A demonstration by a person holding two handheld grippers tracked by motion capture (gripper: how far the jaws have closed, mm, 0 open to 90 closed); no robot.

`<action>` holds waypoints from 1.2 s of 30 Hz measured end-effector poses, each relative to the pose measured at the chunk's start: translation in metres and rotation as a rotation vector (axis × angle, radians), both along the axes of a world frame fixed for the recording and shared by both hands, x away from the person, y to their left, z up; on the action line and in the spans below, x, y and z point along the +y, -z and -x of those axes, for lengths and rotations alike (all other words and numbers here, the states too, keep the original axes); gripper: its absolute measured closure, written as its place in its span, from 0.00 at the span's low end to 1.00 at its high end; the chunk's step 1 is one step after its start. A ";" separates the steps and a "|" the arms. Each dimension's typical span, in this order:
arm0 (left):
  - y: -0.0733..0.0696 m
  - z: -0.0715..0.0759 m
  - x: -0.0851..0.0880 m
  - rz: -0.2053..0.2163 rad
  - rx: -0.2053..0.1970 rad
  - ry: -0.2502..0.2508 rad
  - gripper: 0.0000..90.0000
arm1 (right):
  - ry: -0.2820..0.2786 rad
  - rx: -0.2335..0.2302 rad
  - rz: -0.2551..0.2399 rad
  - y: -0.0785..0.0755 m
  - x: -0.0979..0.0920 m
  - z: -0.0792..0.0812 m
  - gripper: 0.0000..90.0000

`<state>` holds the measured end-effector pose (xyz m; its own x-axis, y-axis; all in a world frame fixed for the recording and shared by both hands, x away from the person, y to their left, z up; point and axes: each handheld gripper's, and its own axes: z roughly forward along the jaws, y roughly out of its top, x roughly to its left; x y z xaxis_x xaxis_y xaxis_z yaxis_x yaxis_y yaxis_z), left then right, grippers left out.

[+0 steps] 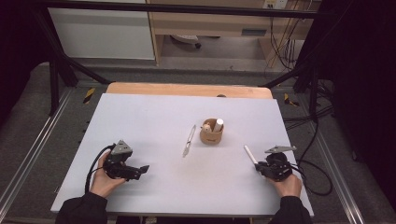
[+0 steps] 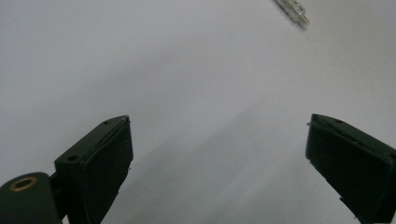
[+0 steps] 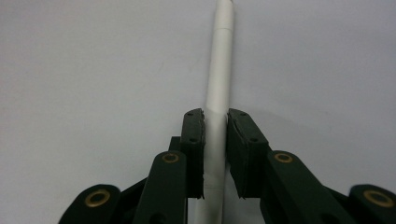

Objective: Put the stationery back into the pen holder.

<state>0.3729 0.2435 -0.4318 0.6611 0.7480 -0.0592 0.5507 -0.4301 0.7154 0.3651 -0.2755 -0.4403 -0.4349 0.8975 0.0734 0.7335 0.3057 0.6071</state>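
Note:
A white marker (image 3: pixel 220 65) runs lengthwise between the pads of my right gripper (image 3: pixel 215 116), which is shut on it. In the high view that marker (image 1: pixel 250 153) sticks out up and to the left of the right gripper (image 1: pixel 259 166) near the table's right front. A small wooden cup (image 1: pixel 211 133) stands mid-table with a white marker (image 1: pixel 218 124) and a wooden piece upright in it. A clear pen (image 1: pixel 189 140) lies on the sheet left of the cup; its tip (image 2: pixel 293 10) also shows far ahead of my left gripper (image 2: pixel 219 140). That left gripper (image 1: pixel 144 168) is open, jaws wide apart over bare sheet.
A white sheet (image 1: pixel 154 116) covers the wooden table (image 1: pixel 187 88). Metal frame rails (image 1: pixel 28 154) run along both sides, and cables (image 1: pixel 317 140) trail off at the right. Bare sheet lies between the two grippers.

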 end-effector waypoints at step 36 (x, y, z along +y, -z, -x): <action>-0.008 0.009 -0.031 -0.072 -0.074 0.176 0.08 | -0.431 -0.041 -0.085 -0.038 0.064 0.000 0.88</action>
